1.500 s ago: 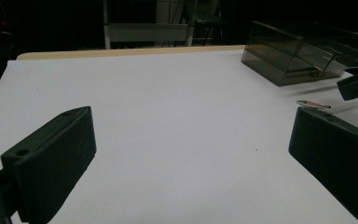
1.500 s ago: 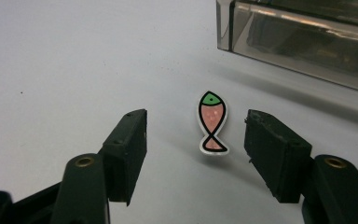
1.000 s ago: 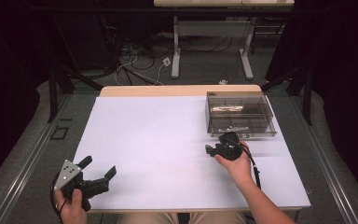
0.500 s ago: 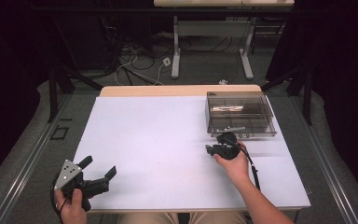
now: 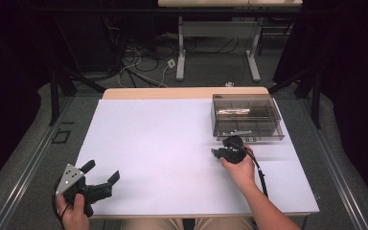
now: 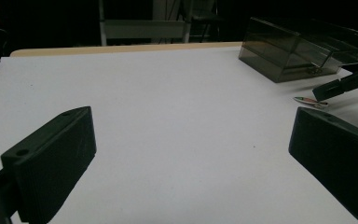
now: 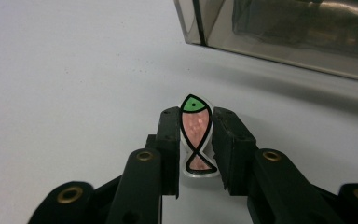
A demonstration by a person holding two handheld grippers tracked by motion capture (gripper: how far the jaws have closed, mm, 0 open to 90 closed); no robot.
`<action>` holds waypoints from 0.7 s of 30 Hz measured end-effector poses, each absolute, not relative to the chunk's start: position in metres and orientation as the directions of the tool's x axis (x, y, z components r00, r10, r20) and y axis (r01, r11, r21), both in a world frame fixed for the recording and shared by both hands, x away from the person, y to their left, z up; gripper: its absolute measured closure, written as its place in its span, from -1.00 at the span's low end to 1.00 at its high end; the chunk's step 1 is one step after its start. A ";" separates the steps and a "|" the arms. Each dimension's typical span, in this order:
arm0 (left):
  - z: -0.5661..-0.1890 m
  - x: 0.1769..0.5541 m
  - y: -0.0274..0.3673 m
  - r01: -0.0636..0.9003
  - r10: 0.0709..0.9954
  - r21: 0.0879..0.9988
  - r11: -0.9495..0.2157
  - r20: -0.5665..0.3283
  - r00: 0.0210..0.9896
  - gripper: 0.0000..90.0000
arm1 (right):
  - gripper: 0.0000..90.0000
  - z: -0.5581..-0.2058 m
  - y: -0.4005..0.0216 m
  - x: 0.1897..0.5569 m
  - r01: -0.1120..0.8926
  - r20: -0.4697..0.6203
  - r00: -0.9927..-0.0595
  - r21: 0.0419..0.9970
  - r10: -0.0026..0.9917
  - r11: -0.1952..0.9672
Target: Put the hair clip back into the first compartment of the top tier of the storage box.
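Note:
A small flat fish-shaped piece (image 7: 196, 133), pink with a green head and a black outline, lies on the white table (image 5: 163, 143). My right gripper (image 7: 196, 137) has its two jaws pressed against the fish's sides. In the high view that gripper (image 5: 218, 153) sits just in front of a smoky clear box (image 5: 247, 120). The left gripper view shows the fish (image 6: 310, 100) flat on the table under the right gripper's black jaw (image 6: 340, 86). My left gripper (image 5: 102, 170) hovers wide open at the near left corner, with nothing between its jaws (image 6: 191, 154).
The clear box (image 6: 284, 51) stands at the far right of the table and holds a shiny item (image 5: 233, 111) and a small pale part (image 5: 237, 132). Beyond the table's far wooden edge (image 5: 182, 92) are desk legs and cables on the floor.
The right gripper has edged slightly to the left in front of the box. The left gripper has stayed where it was.

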State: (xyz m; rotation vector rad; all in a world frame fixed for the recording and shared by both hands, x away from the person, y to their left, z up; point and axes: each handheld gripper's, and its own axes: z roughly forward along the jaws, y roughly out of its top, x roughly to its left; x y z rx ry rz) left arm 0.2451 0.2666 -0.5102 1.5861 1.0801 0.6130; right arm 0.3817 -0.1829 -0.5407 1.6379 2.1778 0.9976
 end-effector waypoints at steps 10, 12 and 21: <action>-0.510 0.245 0.267 0.329 0.878 0.944 -0.020 -0.141 0.457 -0.99 | 0.67 -0.544 -0.183 0.384 0.767 0.195 -0.345 0.622 0.918 0.156; -0.510 0.245 0.267 0.329 0.878 0.944 -0.019 -0.141 0.458 -0.99 | 0.67 -0.545 -0.183 0.384 0.771 0.200 -0.338 0.620 0.920 0.148; -0.511 0.246 0.266 0.333 0.876 0.943 -0.015 -0.148 0.458 -0.99 | 0.67 -0.546 -0.184 0.385 0.781 0.207 -0.330 0.608 0.921 0.143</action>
